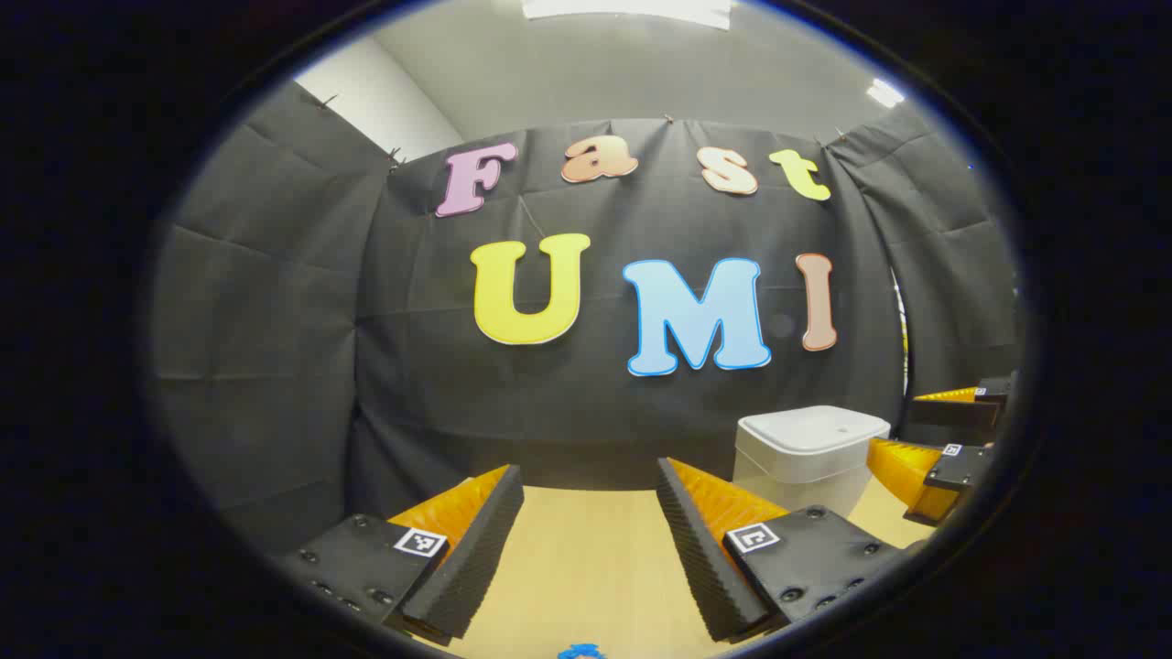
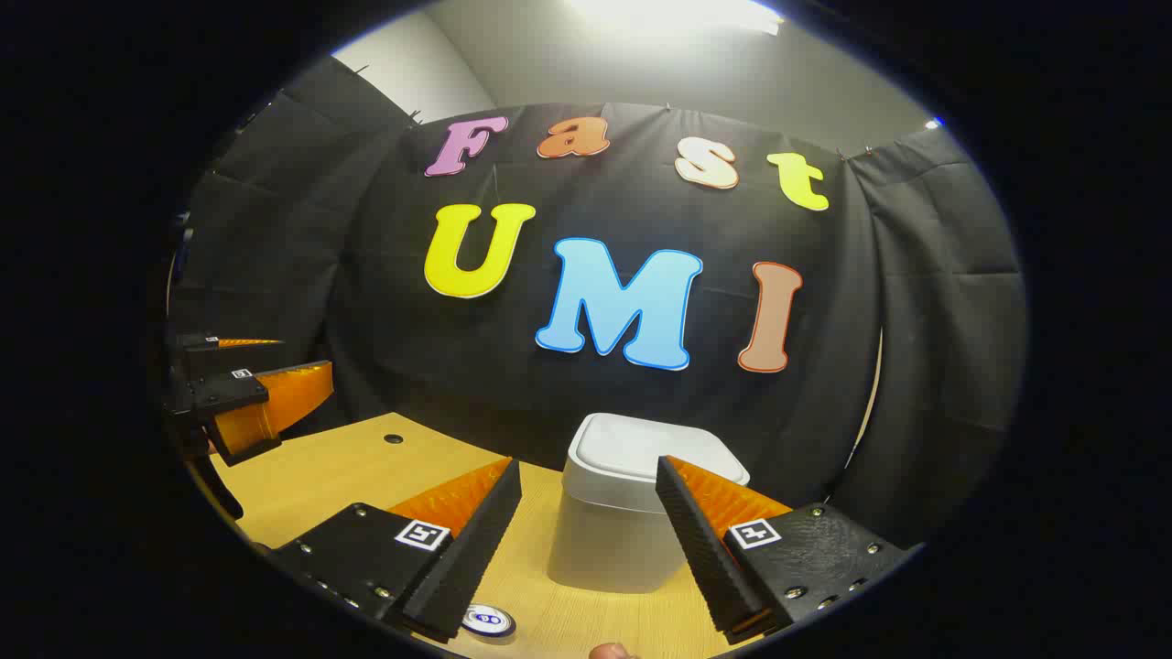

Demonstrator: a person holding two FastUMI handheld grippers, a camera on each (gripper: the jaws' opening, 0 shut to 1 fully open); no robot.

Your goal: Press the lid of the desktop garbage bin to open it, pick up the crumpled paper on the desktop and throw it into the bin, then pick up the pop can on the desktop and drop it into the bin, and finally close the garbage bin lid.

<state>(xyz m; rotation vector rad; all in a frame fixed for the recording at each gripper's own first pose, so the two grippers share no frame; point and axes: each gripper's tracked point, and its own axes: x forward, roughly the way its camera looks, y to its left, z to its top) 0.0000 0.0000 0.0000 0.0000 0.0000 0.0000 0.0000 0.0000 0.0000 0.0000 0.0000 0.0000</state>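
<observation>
The white desktop bin stands on the wooden table with its lid down. My right gripper is open just in front of it, and its right finger overlaps the bin's front edge. A small round disc with a blue mark, perhaps the pop can's top, lies low beside the right gripper's left finger. My left gripper is open over bare tabletop, with the bin to its right. Each gripper also appears open from the other's camera: the left gripper and the right gripper.
The wooden table has a small cable hole near its back. Black cloth walls close the booth right behind the bin. A small blue object peeks in at the bottom edge of the left gripper view.
</observation>
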